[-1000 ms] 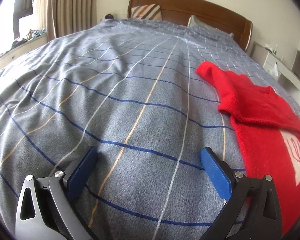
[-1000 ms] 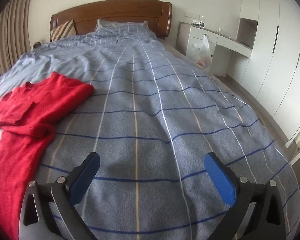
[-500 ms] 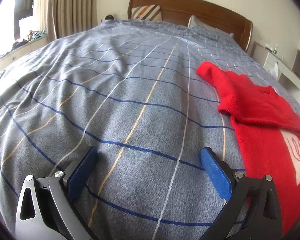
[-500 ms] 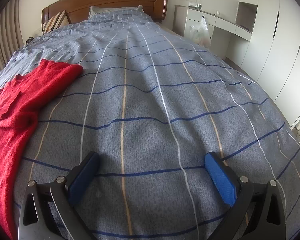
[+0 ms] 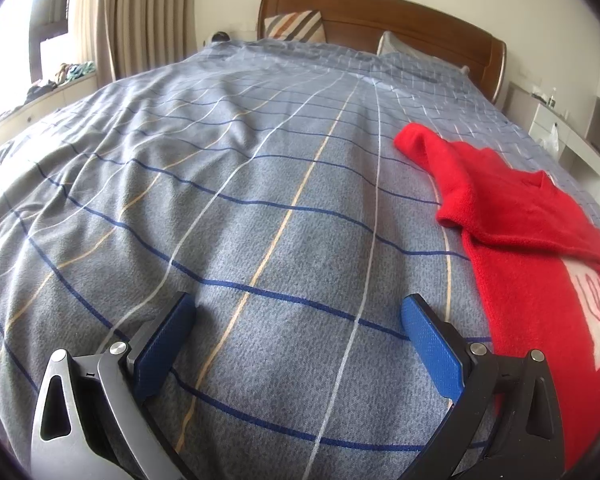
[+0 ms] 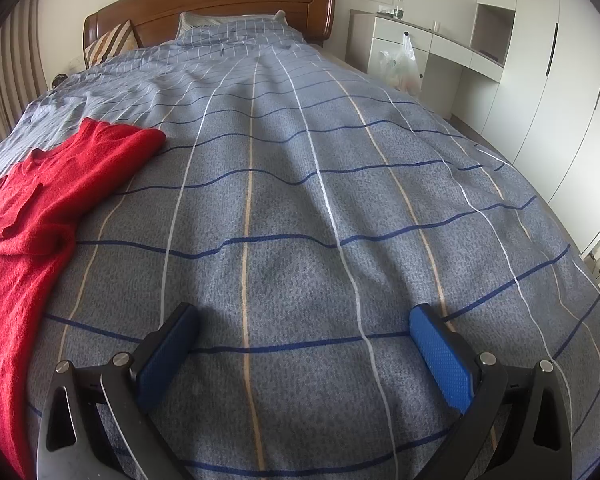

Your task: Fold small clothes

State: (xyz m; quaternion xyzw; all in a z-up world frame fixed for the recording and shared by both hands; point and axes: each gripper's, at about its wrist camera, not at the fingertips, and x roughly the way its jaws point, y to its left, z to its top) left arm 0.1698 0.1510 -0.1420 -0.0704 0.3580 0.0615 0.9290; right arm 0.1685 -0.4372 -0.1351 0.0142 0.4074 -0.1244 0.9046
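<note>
Left wrist view: the left gripper [image 5: 296,320] hangs low over the bed [image 5: 228,208], its jaws spread wide and holding nothing. The red sweater [image 5: 520,248] lies flat on the bed to the right of this gripper, its near part just beside the right finger. Its long axis runs from near right to far left, with one sleeve folded across the chest and a white motif on the near part.

Right wrist view: the right gripper [image 6: 304,332] is also spread apart and empty above bare bedcover. The red sweater [image 6: 40,216] lies to its left, apart from the left finger and partly cut off by the frame edge.

Judgement: the garment sits between the two grippers, and the left gripper appears nearer; each must travel inward to reach an edge.
</note>
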